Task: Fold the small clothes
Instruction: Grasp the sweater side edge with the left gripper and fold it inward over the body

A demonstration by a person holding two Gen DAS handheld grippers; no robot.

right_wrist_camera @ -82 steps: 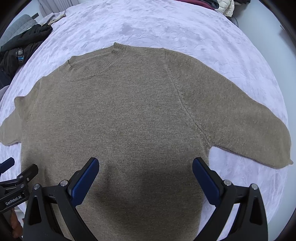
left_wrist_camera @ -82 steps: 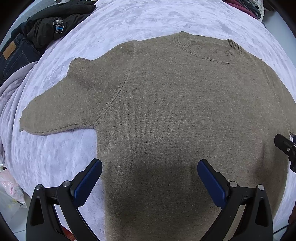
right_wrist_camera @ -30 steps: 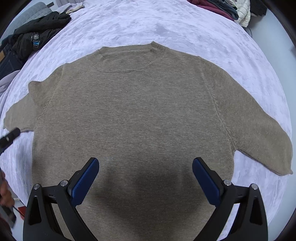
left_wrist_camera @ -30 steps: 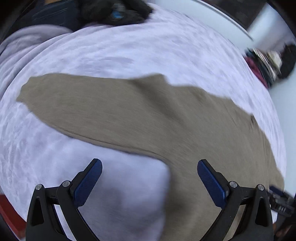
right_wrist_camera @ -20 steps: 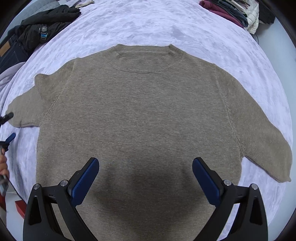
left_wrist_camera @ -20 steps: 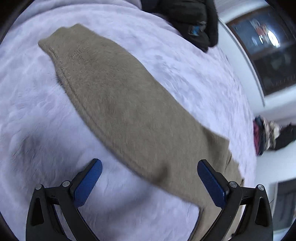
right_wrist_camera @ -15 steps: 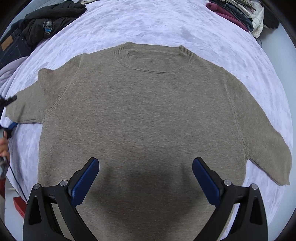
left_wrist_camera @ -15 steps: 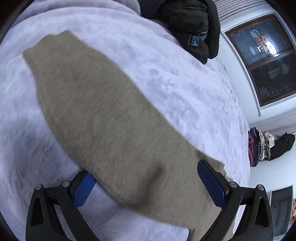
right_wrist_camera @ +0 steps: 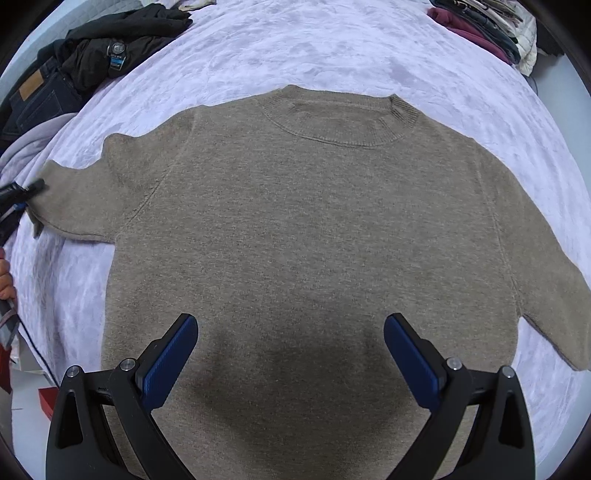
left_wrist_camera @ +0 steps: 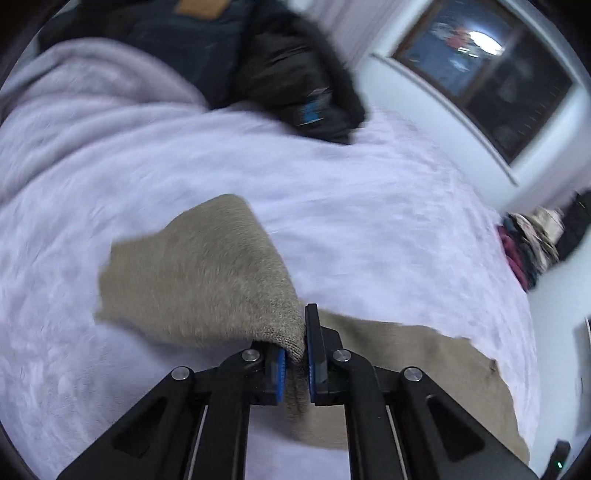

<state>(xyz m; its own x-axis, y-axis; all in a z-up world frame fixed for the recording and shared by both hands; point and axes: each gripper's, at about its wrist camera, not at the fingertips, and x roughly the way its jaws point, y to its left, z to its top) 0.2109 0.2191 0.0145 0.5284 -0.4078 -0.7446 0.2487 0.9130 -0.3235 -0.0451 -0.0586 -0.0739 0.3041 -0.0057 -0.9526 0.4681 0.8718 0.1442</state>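
Note:
A taupe knit sweater (right_wrist_camera: 314,229) lies flat, front up, on a lilac bedspread (right_wrist_camera: 332,48), neck away from me. In the left wrist view my left gripper (left_wrist_camera: 295,354) is shut on the edge of the sweater's left sleeve (left_wrist_camera: 195,273), which is lifted and bunched off the cover. The right wrist view shows that same gripper (right_wrist_camera: 26,190) at the sleeve's cuff on the far left. My right gripper (right_wrist_camera: 290,354) hangs open above the sweater's lower body, blue pads wide apart with nothing between them.
Black jacket (right_wrist_camera: 114,40) and dark jeans (right_wrist_camera: 33,96) are heaped at the bed's far left. A stack of folded clothes (right_wrist_camera: 491,26) sits at the far right corner. A hand (right_wrist_camera: 5,284) shows at the left edge. A red box (right_wrist_camera: 46,400) lies below the bed.
My left gripper went from wide open over the sleeve to shut on its edge and lifted it. The right gripper drifted slightly; the sweater body stayed flat.

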